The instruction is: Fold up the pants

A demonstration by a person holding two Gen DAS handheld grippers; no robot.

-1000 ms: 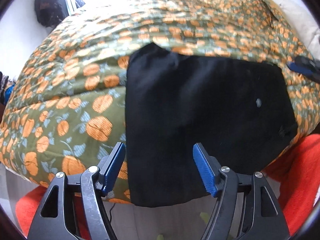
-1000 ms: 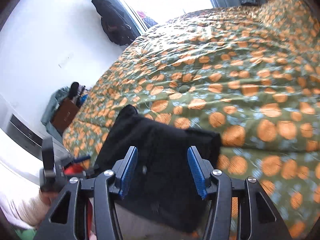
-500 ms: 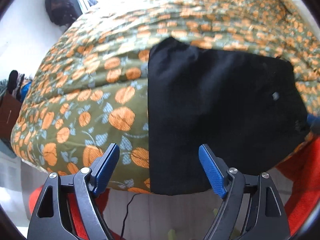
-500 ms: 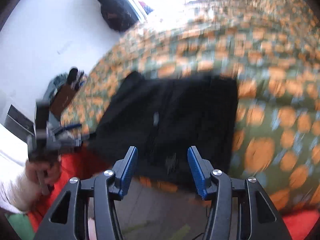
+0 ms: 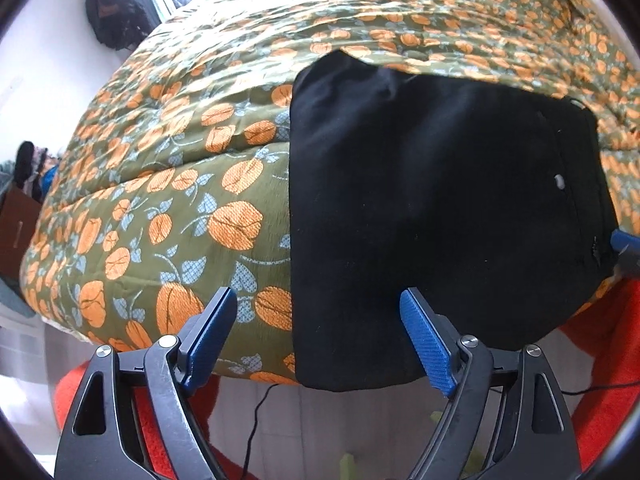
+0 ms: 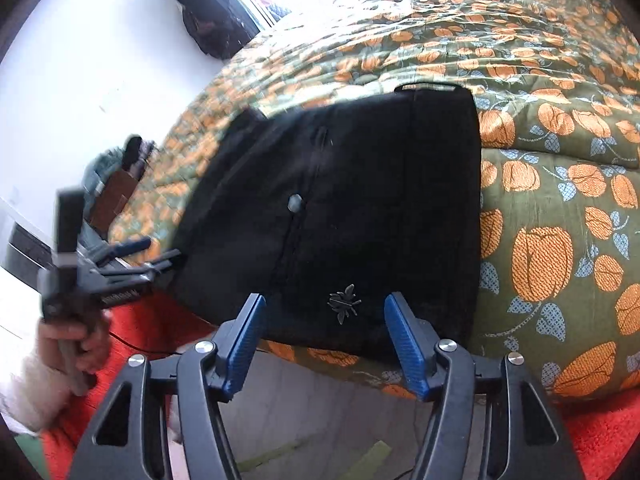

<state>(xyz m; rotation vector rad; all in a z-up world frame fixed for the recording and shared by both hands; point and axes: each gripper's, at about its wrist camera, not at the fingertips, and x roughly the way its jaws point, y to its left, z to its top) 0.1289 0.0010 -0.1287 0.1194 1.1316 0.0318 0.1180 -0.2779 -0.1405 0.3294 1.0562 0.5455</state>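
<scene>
The black pants (image 5: 432,208) lie folded into a compact rectangle at the near edge of the bed, hanging slightly over it. They also show in the right wrist view (image 6: 348,208), with a small grey button and a silver insect emblem (image 6: 343,304). My left gripper (image 5: 316,312) is open and empty, just in front of the fold's lower left corner. My right gripper (image 6: 324,320) is open and empty, at the pants' near edge. The left gripper also shows in the right wrist view (image 6: 120,256), held in a hand at the left.
The bed is covered by a green quilt (image 5: 180,160) with orange flowers. A red rug (image 6: 600,440) lies on the floor below the bed edge. A black cable (image 5: 256,416) runs across the floor. Dark clothes (image 6: 212,20) hang by the window.
Both grippers have drawn back towards the bed's near edge and lowered. The pants stay folded in place. Both grippers remain open.
</scene>
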